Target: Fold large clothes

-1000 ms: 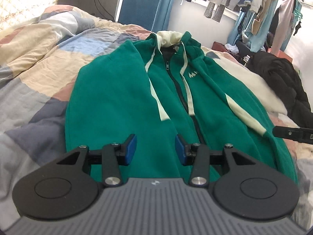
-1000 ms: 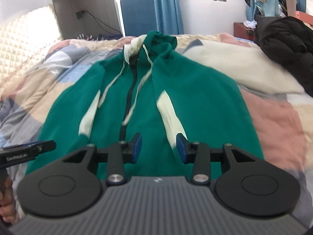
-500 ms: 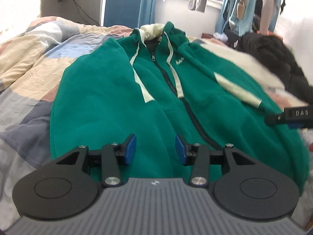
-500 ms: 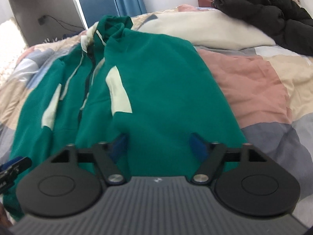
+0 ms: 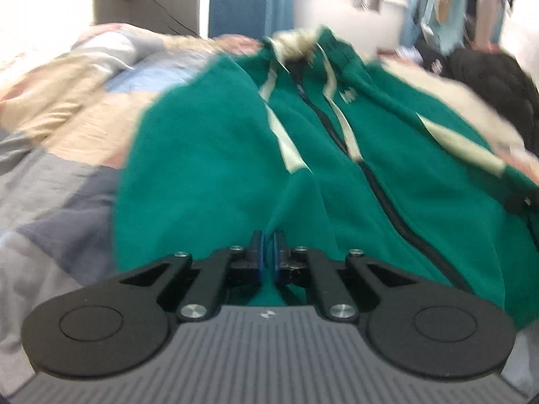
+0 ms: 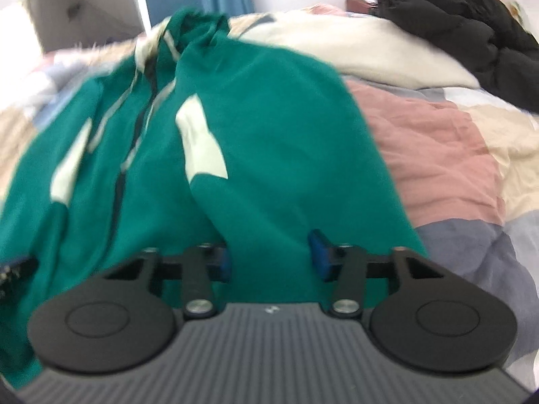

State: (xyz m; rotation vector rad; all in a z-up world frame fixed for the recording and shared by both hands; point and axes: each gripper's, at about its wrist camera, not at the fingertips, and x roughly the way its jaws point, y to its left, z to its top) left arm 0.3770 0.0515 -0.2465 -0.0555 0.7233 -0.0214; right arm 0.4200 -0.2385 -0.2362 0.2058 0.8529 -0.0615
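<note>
A green zip hoodie (image 5: pixel 209 168) with cream stripes lies face up on the bed, sleeves folded in over the front, hood at the far end. My left gripper (image 5: pixel 268 252) is shut on a pinch of the hoodie's bottom hem on its left side. My right gripper (image 6: pixel 271 256) is open, its blue pads either side of the hoodie's (image 6: pixel 279 155) hem on the right side, with fabric between them. The left gripper's tip shows at the left edge of the right wrist view (image 6: pixel 15 269).
The bed has a patchwork quilt (image 5: pixel 57 175) in grey, beige, blue and pink (image 6: pixel 434 155). A black padded jacket (image 6: pixel 465 30) lies at the far right. A blue chair (image 5: pixel 241 3) and hanging clothes (image 5: pixel 454 0) stand beyond the bed.
My left gripper has gone from open to shut on the hem. My right gripper opened wider, dropped to the hem and now straddles it. Both views are blurred by motion.
</note>
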